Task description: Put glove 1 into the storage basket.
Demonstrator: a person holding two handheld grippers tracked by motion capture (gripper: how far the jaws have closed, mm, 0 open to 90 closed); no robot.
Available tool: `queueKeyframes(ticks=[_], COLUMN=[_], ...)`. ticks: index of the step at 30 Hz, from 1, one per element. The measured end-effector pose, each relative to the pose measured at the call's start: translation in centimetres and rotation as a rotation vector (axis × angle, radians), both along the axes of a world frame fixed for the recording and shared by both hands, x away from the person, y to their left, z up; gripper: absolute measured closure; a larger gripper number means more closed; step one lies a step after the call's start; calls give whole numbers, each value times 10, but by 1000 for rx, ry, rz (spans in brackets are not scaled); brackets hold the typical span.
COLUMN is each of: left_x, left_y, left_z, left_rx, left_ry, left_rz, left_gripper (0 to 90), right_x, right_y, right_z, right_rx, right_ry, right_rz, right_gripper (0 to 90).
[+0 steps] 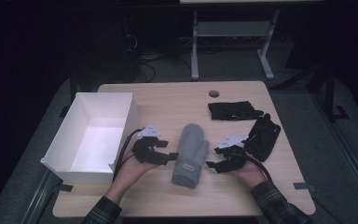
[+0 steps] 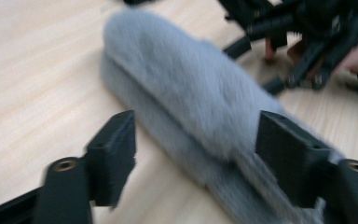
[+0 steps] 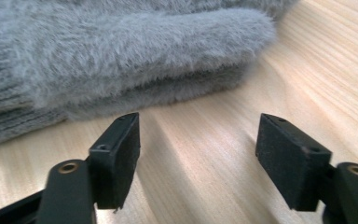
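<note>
Dark surroundings enclosed a pale wooden desk (image 1: 177, 98), lit from above. At its left edge an open white box (image 1: 121, 116) was set. Just right of the box, the left gripper (image 1: 171, 157) was held in a hand, its jaws spread wide, nothing clamped between them; in the left gripper view a grey fleecy mitten (image 2: 191, 98) was seen lying on the desk between and beyond the parted jaws, not pressed by either. In the high view the mitten (image 1: 191, 156) was laid at the desk's middle, cuff toward the person. Right of it, the right gripper (image 1: 211, 164) was pointed at the mitten, jaws wide apart over bare wood, nothing gripped. Farther right, black gloves (image 1: 233, 110) and a black pouch-like item (image 1: 263, 135) were placed.
</note>
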State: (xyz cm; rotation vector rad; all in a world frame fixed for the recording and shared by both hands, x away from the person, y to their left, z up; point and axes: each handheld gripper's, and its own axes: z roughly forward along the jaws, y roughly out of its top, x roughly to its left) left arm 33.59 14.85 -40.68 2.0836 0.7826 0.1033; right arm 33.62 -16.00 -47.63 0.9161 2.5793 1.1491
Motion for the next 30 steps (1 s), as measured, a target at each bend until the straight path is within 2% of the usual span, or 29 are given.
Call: queueKeyframes(ticks=[3, 5, 13, 17, 21, 24, 28, 30], left_x=[9, 19, 39, 49, 51, 54, 55, 57], left_y=[-7, -15, -37, -48, -55, -58, -63, -63], left_z=[4, 6, 3, -5, -12, -17, -27, -33], left_rx=[7, 5, 35, 64, 66, 100, 101, 126], left_ry=[-5, -1, -9, -3, 13, 15, 45, 62], left_rz=[-11, -23, -28, -34, -29, -48, -35, -46], left_gripper=[202, 162, 132, 130, 130, 129, 128, 127], right_x=[-1, -4, -4, -4, -4, -4, -4, -4], right_y=[1, 3, 4, 4, 4, 4, 4, 4], right_z=[-1, -3, -5, -5, -4, -4, -5, -5], right_rx=[-5, -14, -22, -23, -23, -21, -23, -24], right_ry=[-10, -39, -45, -45, -43, -41, -44, -44], right_rz=[4, 3, -2, -2, -3, -4, -2, -2], right_gripper=[261, 219, 178, 178, 178, 178, 178, 178])
